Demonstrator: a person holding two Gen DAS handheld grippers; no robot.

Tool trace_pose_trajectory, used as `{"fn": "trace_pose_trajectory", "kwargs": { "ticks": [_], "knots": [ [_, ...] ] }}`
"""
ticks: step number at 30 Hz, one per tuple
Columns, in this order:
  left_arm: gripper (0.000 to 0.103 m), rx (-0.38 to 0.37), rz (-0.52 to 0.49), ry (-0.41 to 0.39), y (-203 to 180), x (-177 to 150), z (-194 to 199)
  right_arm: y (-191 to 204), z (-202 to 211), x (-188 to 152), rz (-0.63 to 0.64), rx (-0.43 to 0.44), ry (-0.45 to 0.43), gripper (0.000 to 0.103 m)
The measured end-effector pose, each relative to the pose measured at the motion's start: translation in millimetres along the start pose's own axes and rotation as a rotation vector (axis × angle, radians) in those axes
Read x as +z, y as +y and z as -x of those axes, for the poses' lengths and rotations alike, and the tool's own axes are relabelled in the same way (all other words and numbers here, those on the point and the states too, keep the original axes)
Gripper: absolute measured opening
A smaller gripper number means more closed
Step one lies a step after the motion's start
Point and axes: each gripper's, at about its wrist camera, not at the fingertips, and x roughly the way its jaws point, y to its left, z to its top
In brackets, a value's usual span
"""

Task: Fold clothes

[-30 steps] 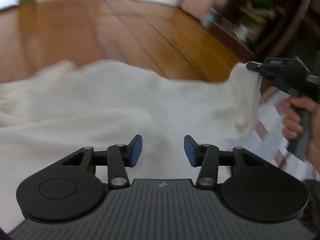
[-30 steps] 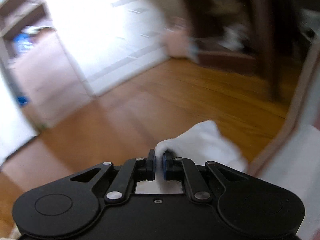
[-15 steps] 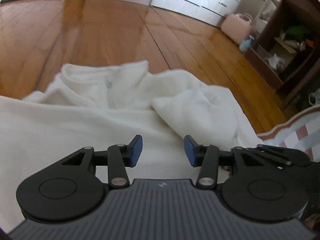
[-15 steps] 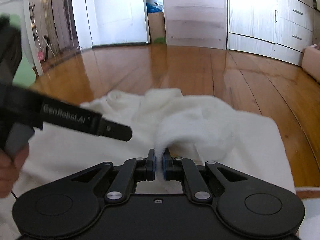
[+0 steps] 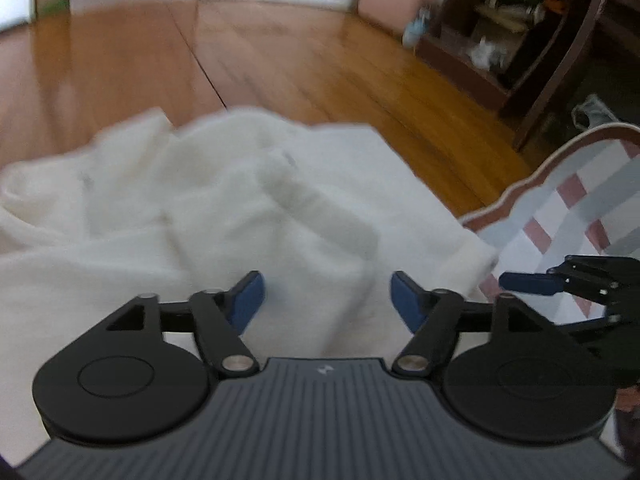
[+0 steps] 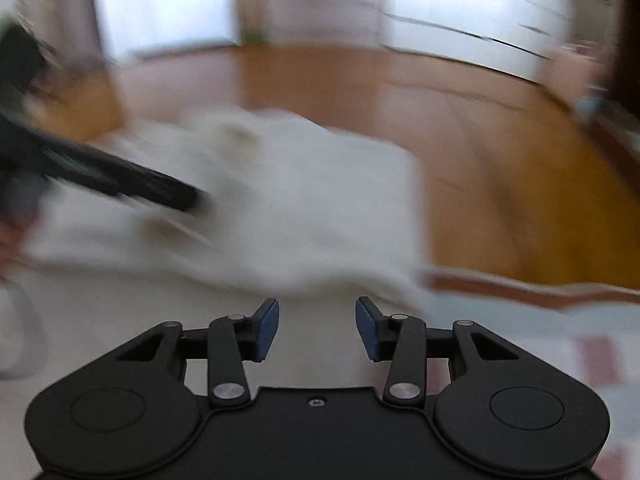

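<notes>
Right now the white fleecy garment [image 5: 224, 216] lies rumpled across the near part of the honey-coloured wooden plank floor [image 5: 280, 60], with one long fold of it, perhaps a sleeve, lying across the top toward five o'clock. Its right-hand edge rests on the pale checked mat with pink squares and a brown scalloped border [image 5: 576, 208], which spreads out at three o'clock from the cloth in the left wrist view.

Over the near part of the garment hangs the left gripper [image 5: 327, 300], black with blue pads, its jaws opening and already wide; white cloth shows in the gap, but the pads do not touch it. At three o'clock from it, above the mat, the blue-tipped fingers of the right gripper [image 5: 528, 283] poke in from the side.

From the right wrist view, the right gripper [image 6: 317, 326] also has its jaws opening, standing moderately apart over the garment's near edge and clasping nothing. The picture there is badly smeared. The left gripper's black body [image 6: 120, 178] slants in from nine o'clock across the cloth.

Further out, at one o'clock, stand a dark wooden shelf unit [image 5: 516, 28] cluttered with odds and ends, and a pale pink case [image 5: 390, 2] just beside it. White cupboard fronts [image 6: 480, 8] line the far wall.
</notes>
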Motion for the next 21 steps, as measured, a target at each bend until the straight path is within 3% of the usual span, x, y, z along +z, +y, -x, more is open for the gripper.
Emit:
{"fn": "trace_pose_trajectory", "kwargs": {
  "ticks": [2,4,5,7,9,12,14,17,19,21],
  "knots": [
    [0.078,0.106,-0.054,0.024,-12,5,-15,-5,-7,-4,-0.001,-0.125,0.016,0.048],
    [0.076,0.166,-0.108,0.01,-18,6,-24,-11,-10,-1,-0.045,-0.089,0.003,0.048],
    [0.068,0.141,-0.12,-0.005,-18,5,-24,-13,-12,1,-0.073,-0.061,0.0,0.05],
    [0.03,0.086,-0.109,-0.027,-14,5,-20,-12,-18,3,-0.113,-0.041,0.003,0.052],
    [0.012,0.098,-0.088,-0.061,-7,6,-9,-5,-27,2,-0.13,-0.079,0.025,0.052],
    [0.011,0.117,0.0,-0.177,8,4,29,-11,-37,5,-0.219,-0.069,0.025,0.052],
    [0.01,0.138,0.077,-0.3,21,-3,66,-16,-43,1,-0.257,-0.066,0.013,0.05],
    [0.014,0.193,0.243,-0.542,42,-36,126,-16,-46,-5,-0.221,-0.025,-0.014,0.022],
    [0.016,0.197,0.328,-0.568,56,-56,142,-9,-47,-4,-0.164,-0.036,-0.013,0.02],
    [0.016,0.166,0.379,-0.434,69,-67,136,-3,-48,-4,-0.117,-0.051,-0.01,0.02]
  ]
}}
